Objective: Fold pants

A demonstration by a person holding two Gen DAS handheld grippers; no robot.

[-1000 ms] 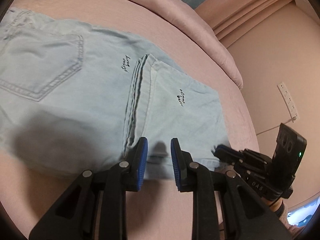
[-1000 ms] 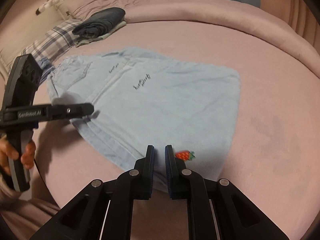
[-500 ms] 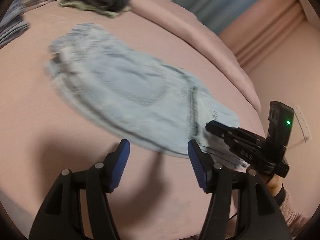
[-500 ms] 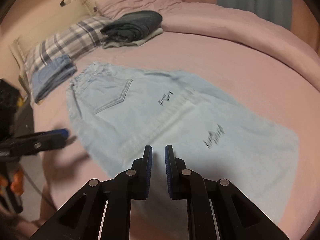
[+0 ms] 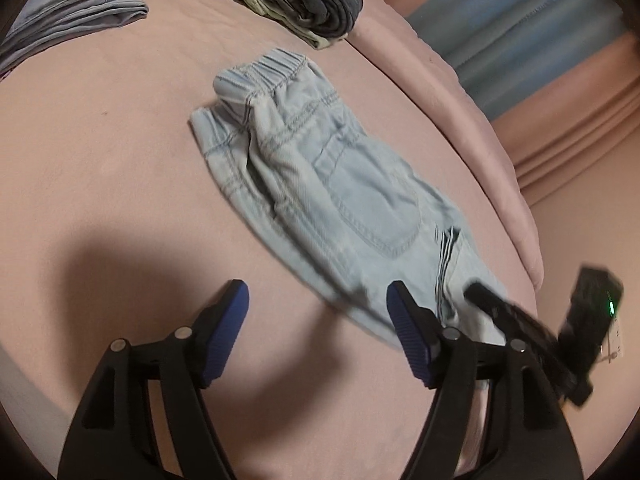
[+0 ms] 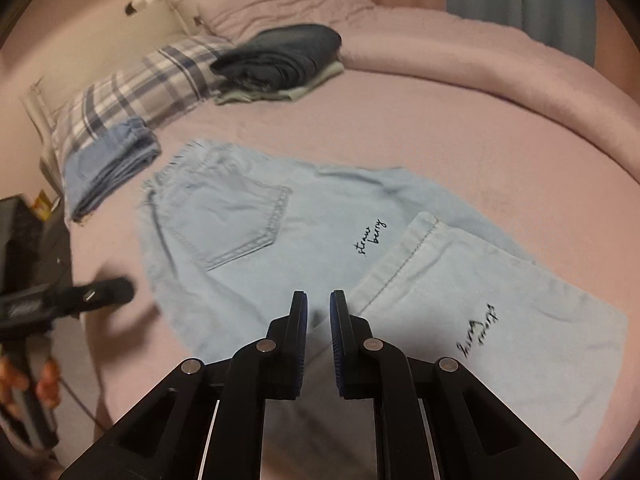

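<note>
Our left gripper [image 5: 316, 312] jaws are opening, empty; right gripper [image 6: 318, 308] jaws nearly closed, empty. The pants [image 6: 288, 240] look soft, limp; we'd pinch the waistband [image 5: 264, 70].

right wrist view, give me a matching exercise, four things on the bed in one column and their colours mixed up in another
Things:
1. pants
2. pillow
3. top garment of the far stack
4. sheet

Colours:
A. pink
B. dark navy
C. light blue denim
D. white and blue plaid

Pairs: 1-C, 2-D, 3-B, 4-A
</note>
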